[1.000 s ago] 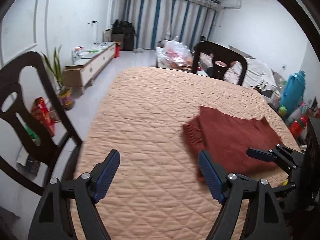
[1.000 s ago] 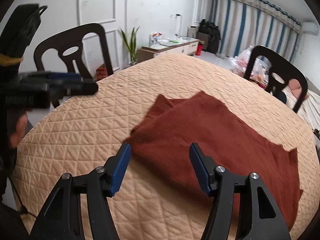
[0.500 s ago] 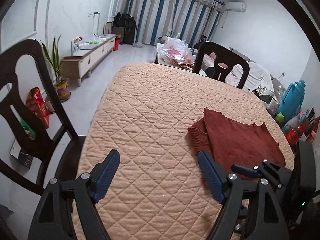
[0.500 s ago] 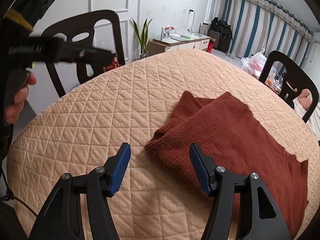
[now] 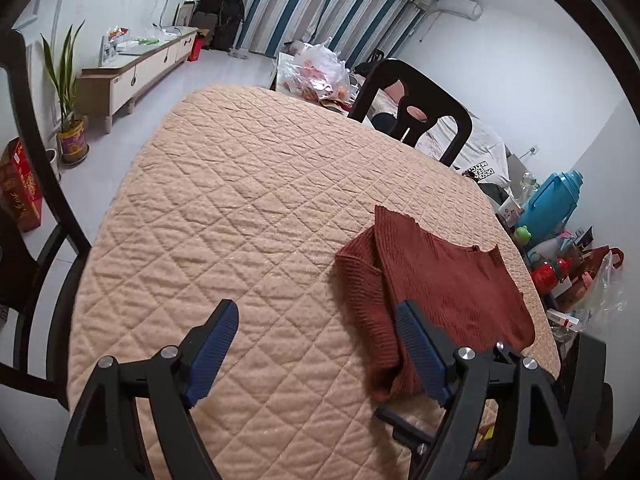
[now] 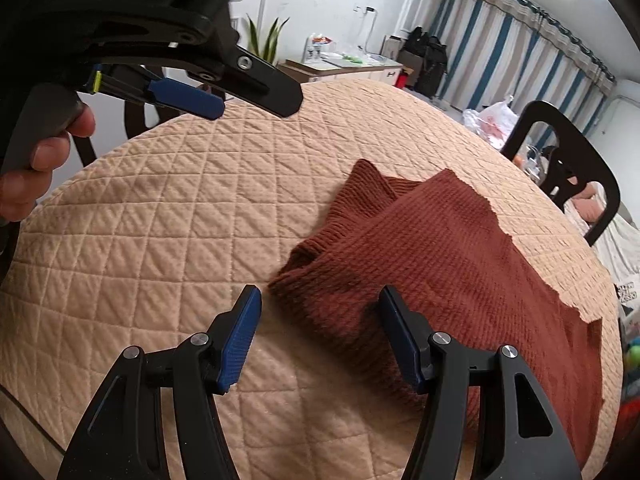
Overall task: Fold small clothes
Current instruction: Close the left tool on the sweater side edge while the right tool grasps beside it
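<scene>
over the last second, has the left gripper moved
Yes. In the right wrist view the left gripper has swung closer, over the near left of the table. It was back beside the chair before.

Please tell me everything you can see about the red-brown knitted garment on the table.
The rust-red knitted garment looks like a ribbed sweater, already folded. It lies flat on the quilted peach table cover, near the table's edge. A folded part, perhaps a sleeve, sticks out toward the left from under the top layer. Nothing grips it: the right gripper hangs open over its near corner, and the left gripper is open beside it.
</scene>
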Demonstrator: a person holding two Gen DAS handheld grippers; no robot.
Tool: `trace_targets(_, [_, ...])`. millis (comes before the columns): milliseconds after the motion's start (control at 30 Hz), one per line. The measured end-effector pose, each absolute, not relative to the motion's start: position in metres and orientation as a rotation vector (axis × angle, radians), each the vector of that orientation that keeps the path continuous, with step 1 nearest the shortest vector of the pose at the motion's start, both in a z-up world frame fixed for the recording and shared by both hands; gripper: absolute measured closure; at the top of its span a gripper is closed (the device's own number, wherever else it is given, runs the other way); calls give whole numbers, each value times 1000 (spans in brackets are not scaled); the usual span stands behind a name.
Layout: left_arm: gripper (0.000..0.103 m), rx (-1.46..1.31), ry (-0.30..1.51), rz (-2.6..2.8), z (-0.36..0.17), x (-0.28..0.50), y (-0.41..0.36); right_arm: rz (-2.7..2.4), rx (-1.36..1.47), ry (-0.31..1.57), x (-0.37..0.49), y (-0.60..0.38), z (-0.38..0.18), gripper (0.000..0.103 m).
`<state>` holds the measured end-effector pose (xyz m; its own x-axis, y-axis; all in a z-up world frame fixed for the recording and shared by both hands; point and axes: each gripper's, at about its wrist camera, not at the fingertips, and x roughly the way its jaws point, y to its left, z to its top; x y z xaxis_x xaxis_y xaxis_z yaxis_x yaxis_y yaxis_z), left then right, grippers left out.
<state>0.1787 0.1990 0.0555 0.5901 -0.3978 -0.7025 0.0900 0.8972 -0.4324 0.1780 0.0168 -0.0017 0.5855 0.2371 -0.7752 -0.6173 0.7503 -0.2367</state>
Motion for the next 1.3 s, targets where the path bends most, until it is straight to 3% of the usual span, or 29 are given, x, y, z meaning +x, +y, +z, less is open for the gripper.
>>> trace_targets(267, [18, -415, 974, -382, 43, 212, 180, 496, -554, 760, 176, 18, -4, 43])
trace_targets(333, [18, -417, 988, -409, 40, 218, 174, 488, -554, 752, 172, 18, -4, 53])
trace_targets(833, [18, -547, 1066, -563, 22, 245, 150, 484, -558, 738, 166, 19, -4, 72])
trace_targets(1300, [19, -587, 1060, -535, 16, 260, 142, 479, -562, 727, 163, 20, -2, 79])
